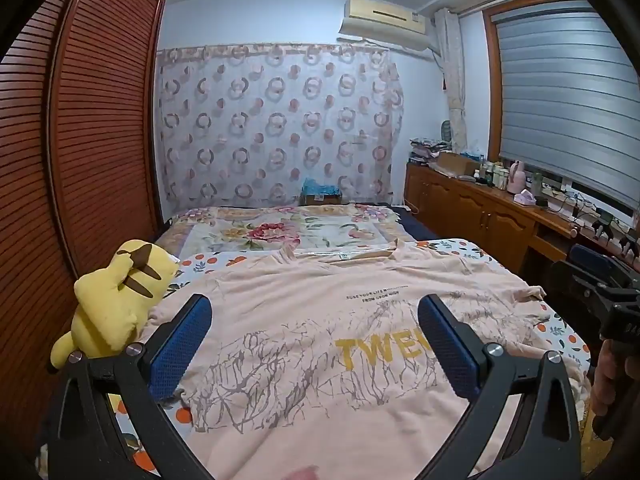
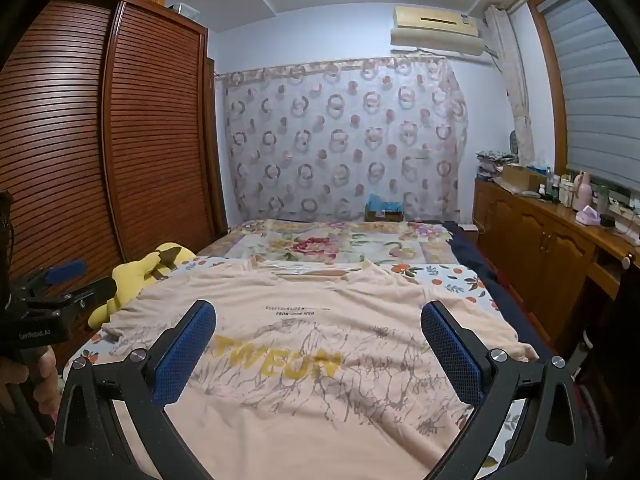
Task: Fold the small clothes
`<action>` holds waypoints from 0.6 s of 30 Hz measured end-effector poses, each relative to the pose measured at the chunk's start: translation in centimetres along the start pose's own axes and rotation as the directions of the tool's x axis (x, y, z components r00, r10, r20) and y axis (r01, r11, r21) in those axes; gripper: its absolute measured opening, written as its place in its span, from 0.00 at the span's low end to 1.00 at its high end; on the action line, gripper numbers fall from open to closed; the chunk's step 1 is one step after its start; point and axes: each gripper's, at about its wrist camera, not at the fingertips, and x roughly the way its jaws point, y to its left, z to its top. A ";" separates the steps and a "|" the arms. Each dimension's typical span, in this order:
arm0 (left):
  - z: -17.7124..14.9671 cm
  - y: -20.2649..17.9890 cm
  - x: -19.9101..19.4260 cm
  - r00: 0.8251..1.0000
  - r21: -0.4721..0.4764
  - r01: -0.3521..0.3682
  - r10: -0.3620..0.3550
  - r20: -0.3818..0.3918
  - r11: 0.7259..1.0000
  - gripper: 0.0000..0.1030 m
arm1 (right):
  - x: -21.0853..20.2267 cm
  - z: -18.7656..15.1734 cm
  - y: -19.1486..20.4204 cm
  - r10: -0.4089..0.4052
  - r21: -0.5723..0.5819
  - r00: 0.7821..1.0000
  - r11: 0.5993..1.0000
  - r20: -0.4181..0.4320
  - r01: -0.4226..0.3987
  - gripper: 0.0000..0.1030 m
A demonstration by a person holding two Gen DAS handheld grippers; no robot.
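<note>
Your left gripper and right gripper both hang above the bed with blue pads spread wide, gripping nothing. Beneath them the pale pink T-shirt lies flat and front-up on the orange-print sheet, collar pointing away from you. A yellow plush toy sits just beside its left sleeve, near the louvered wardrobe.

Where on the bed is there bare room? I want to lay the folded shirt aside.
The floral blanket beyond the pink T-shirt's collar lies bare up to the curtain. A narrow strip of orange-print sheet shows right of the shirt. The left edge is crowded by the yellow plush toy.
</note>
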 end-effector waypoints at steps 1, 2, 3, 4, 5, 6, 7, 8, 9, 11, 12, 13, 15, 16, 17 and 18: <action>0.0 -0.1 -0.1 1.000 0.023 -0.006 0.005 0.019 1.000 1.00 | 0.0 0.0 0.0 0.002 0.005 1.000 1.000 0.004 -0.002 0.99; 0.0 -0.2 -0.1 1.000 0.030 -0.012 0.012 0.015 0.999 1.00 | 0.0 0.0 0.0 0.001 0.006 1.000 1.000 0.002 -0.001 0.99; 0.0 -0.2 -0.1 1.000 0.030 -0.014 0.014 0.014 0.999 1.00 | 0.0 0.0 0.0 0.000 0.006 1.000 1.000 0.003 0.000 0.99; 0.0 -0.2 -0.1 1.000 0.030 -0.014 0.013 0.015 0.999 1.00 | 0.0 0.0 0.0 0.000 0.006 1.000 1.000 0.002 0.000 0.99; 0.0 -0.3 -0.1 1.000 0.029 -0.014 0.014 0.016 0.999 1.00 | 0.0 0.0 0.0 -0.001 0.006 1.000 1.000 0.004 0.001 0.99; 0.0 -0.3 -0.1 1.000 0.029 -0.015 0.015 0.016 0.999 1.00 | 0.0 0.0 0.0 -0.002 0.005 1.000 1.000 0.003 0.002 0.99; 0.0 -0.3 -0.1 1.000 0.028 -0.014 0.013 0.017 1.000 1.00 | 0.0 0.0 0.0 -0.003 0.006 1.000 1.000 0.003 0.003 0.99; 0.0 -0.3 -0.1 1.000 0.028 -0.015 0.014 0.017 0.999 1.00 | 0.0 0.0 0.0 -0.002 0.006 1.000 1.000 0.005 0.002 0.99; 0.1 -0.2 -0.1 1.000 0.027 -0.014 0.013 0.017 1.000 1.00 | 0.0 0.0 0.0 -0.003 0.005 1.000 1.000 0.005 0.003 0.99; 0.2 -0.2 -0.1 1.000 0.026 -0.012 0.011 0.019 1.000 1.00 | -0.1 0.1 0.0 -0.002 0.006 1.000 1.000 0.005 0.002 0.99; 0.2 -0.2 -0.1 1.000 0.026 -0.011 0.010 0.019 1.000 1.00 | -0.1 0.1 0.0 -0.002 0.006 1.000 1.000 0.004 0.002 0.99; 0.2 -0.2 -0.1 1.000 0.026 -0.011 0.011 0.019 1.000 1.00 | -0.1 0.1 -0.1 -0.002 0.007 1.000 1.000 0.004 0.002 0.99; 0.2 -0.2 -0.1 1.000 0.027 -0.012 0.012 0.021 1.000 1.00 | -0.1 0.1 0.2 -0.001 0.006 1.000 1.000 0.003 0.001 0.99; 0.2 -0.2 -0.1 1.000 0.027 -0.013 0.012 0.021 1.000 1.00 | -0.1 -0.1 0.2 -0.001 0.007 1.000 1.000 0.003 0.001 0.99; 0.2 -0.2 -0.1 1.000 0.027 -0.013 0.012 0.021 1.000 1.00 | -0.2 0.0 0.2 -0.001 0.008 1.000 1.000 0.003 0.001 0.99; 0.2 -0.2 -0.1 1.000 0.027 -0.013 0.012 0.021 1.000 1.00 | -0.1 -0.1 0.2 0.000 0.007 1.000 1.000 0.002 0.000 0.99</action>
